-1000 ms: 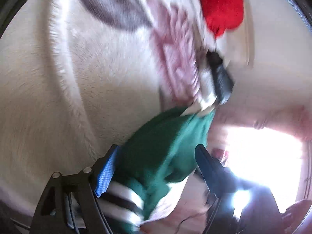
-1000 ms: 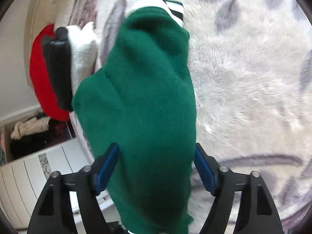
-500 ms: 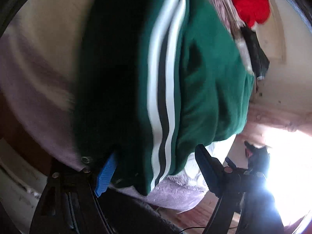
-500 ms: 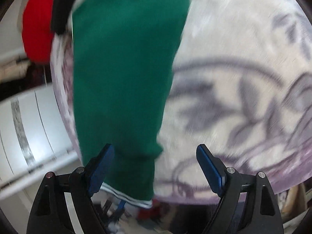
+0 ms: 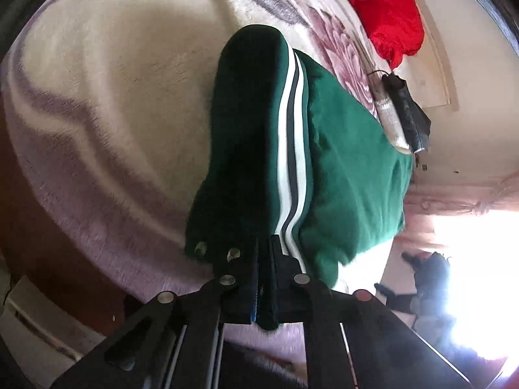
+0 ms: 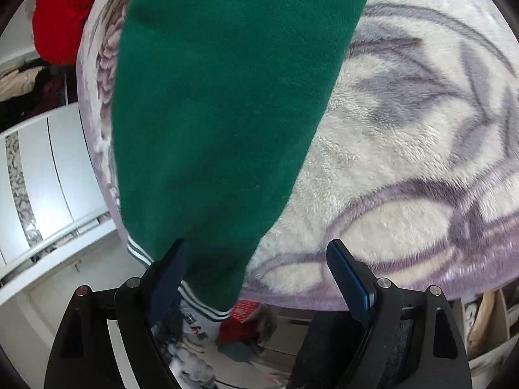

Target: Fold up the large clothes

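A green garment [image 5: 340, 162] with white and dark stripes lies on a plush floral blanket [image 5: 113, 97] on the bed. My left gripper [image 5: 266, 278] is shut on the garment's striped edge near the bed's rim. In the right wrist view the same green garment [image 6: 220, 97] stretches away over the blanket [image 6: 405, 146], its striped hem hanging over the bed edge. My right gripper [image 6: 259, 278] is open, with the green cloth lying over its left finger [image 6: 168, 275] and nothing pinched.
A red cushion [image 5: 379, 9] and a black object [image 5: 408, 110] on a white cloth lie at the far side of the bed. White wardrobe doors [image 6: 42, 168] stand left of the bed. Clutter lies on the floor [image 6: 246, 330] below the bed edge.
My left gripper has closed on the garment's striped edge; it was open before. The garment has settled flatter on the blanket. My right gripper has drawn back toward the bed edge, still open.
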Demonstrator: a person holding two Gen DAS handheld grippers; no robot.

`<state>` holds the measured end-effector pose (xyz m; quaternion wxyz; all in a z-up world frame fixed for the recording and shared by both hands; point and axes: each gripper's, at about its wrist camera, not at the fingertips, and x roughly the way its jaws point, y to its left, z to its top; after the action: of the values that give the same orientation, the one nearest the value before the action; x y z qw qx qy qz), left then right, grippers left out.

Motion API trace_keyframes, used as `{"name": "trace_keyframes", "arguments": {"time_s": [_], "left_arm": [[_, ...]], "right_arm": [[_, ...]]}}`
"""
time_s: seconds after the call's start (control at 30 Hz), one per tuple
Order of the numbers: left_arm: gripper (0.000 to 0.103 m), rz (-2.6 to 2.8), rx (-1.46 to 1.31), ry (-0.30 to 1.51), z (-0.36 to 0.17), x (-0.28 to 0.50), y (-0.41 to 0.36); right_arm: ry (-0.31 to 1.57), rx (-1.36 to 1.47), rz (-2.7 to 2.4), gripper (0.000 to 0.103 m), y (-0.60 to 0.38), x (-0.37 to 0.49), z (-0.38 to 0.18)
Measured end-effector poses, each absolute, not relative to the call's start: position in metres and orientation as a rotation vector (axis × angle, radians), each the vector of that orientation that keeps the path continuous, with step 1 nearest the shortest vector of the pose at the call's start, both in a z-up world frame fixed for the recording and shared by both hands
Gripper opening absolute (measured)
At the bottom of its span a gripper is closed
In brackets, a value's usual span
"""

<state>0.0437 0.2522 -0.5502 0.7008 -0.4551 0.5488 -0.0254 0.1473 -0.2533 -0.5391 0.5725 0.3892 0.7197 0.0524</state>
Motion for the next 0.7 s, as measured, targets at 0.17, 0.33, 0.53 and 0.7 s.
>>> {"name": "trace_keyframes", "arguments": {"time_s": [0.17,0.33,0.53,0.7], "left_arm": [[0.078,-0.131,-1.09,1.186,-0.535,0.019,0.222],[0.055,-0.064,-1.081,1.204,-0.572,0.036,0.167],[0.007,0.0,-1.059,1.014,-0.543,0.034,0.17],[0.006,0.014,-1.052,1.083,-0.566,0.012,0.185]], "right_arm": [[1.662,0.845,0.142,0.088,-0.251,0.152,-0.504],[1.676,0.786,0.162,0.088,-0.241,0.159,-0.504],[1.758,0.696,0.206,0.088,-0.231,0.173,-0.525],[1.774,0.573,0.292,0.088,-0.231,0.197,-0.512]]}}
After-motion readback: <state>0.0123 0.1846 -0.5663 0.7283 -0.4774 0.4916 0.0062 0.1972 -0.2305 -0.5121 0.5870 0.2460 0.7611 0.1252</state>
